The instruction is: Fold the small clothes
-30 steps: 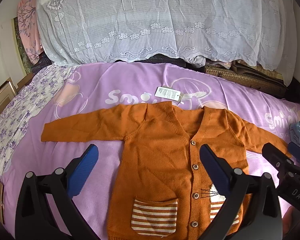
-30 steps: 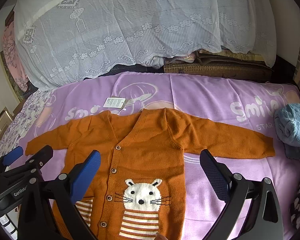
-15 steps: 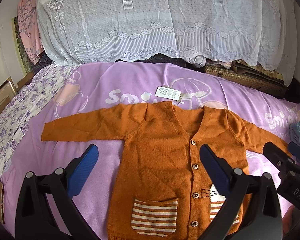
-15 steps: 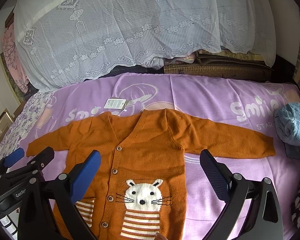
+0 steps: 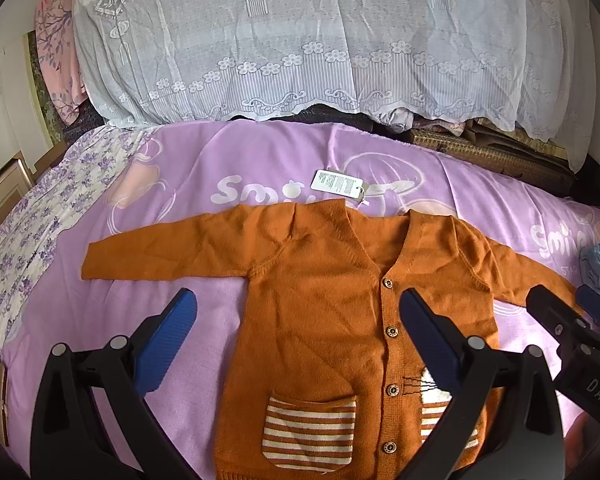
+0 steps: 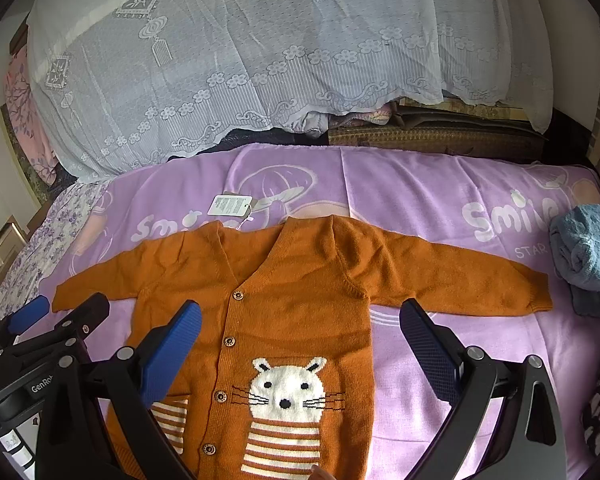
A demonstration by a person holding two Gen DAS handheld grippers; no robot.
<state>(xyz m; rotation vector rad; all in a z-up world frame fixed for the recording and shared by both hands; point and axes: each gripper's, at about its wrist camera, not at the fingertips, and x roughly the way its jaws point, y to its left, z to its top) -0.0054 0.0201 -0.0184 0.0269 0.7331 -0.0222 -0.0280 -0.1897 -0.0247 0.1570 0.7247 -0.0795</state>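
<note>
right gripper [image 6: 300, 334] nudged rightward (barely), cardigan [image 6: 300, 300] lower

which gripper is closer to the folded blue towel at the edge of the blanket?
Right. The right gripper hovers open over the cardigan, with the blue towel just off its right finger. The left gripper is open over the cardigan's opposite half, farther from the towel.

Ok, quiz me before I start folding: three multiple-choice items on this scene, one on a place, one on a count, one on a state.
1. Where does the paper tag lie?
A. beyond the collar
B. on the pocket
C. on the right sleeve

2. How many buttons show down the front of the cardigan?
A. two
B. four
C. six

3. How are both sleeves?
A. folded in
B. spread out flat
C. rolled up

Answers: 1 A, it rests on the purple blanket past the neckline; 2 B, four are visible in both views; 3 B, each lies out sideways.
</note>
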